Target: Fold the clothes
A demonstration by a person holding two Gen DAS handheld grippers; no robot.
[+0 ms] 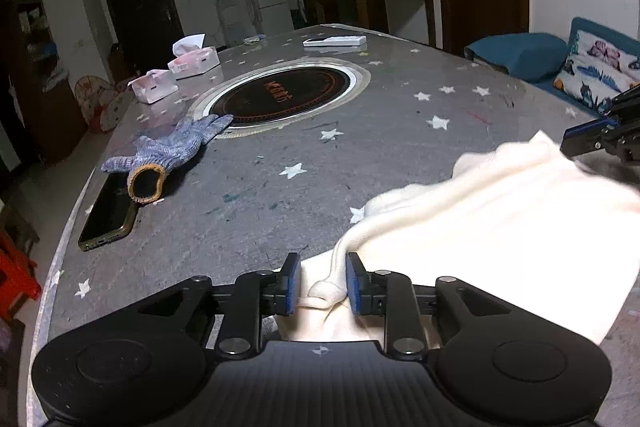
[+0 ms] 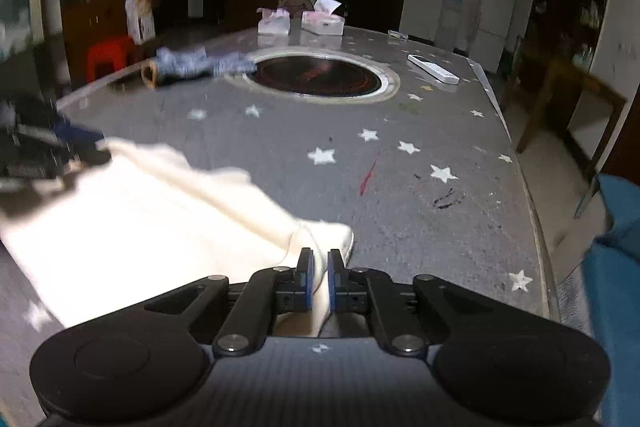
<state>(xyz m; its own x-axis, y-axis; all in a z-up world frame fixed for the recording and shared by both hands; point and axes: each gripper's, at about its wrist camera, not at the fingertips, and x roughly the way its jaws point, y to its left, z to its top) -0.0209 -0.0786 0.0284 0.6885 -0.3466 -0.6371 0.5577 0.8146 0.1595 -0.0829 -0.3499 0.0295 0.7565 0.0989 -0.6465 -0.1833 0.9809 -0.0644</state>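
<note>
Lying across the near part of the grey, star-printed counter (image 1: 400, 115), a cream garment (image 1: 500, 227) is seen stretched between the two tools. In the left wrist view, the left hand-held gripper (image 1: 323, 281) is shown with its blue pads set partly apart; a bunched fold of the cream cloth sits between them, and a gap can be seen on either side, so the fabric is not pinched. In the right wrist view, the right hand-held gripper (image 2: 319, 277) is seen drawn almost together, its pads clamped on a thin edge of the same garment at its near corner. That view is blurred, especially toward its left side. The right tool's black body and blue tip are also caught at the right edge of the left view, at the far corner of the cloth.

Farther back on the counter, a round black cooktop (image 1: 282, 95) is set into the surface. A grey-blue knitted glove (image 1: 168, 151) is laid with its fingertips touching the cooktop's rim and its cuff resting on a dark phone (image 1: 108, 215). Two tissue boxes (image 1: 194, 61) are noted beyond, and a white remote (image 1: 335, 41) at the far side.
</note>
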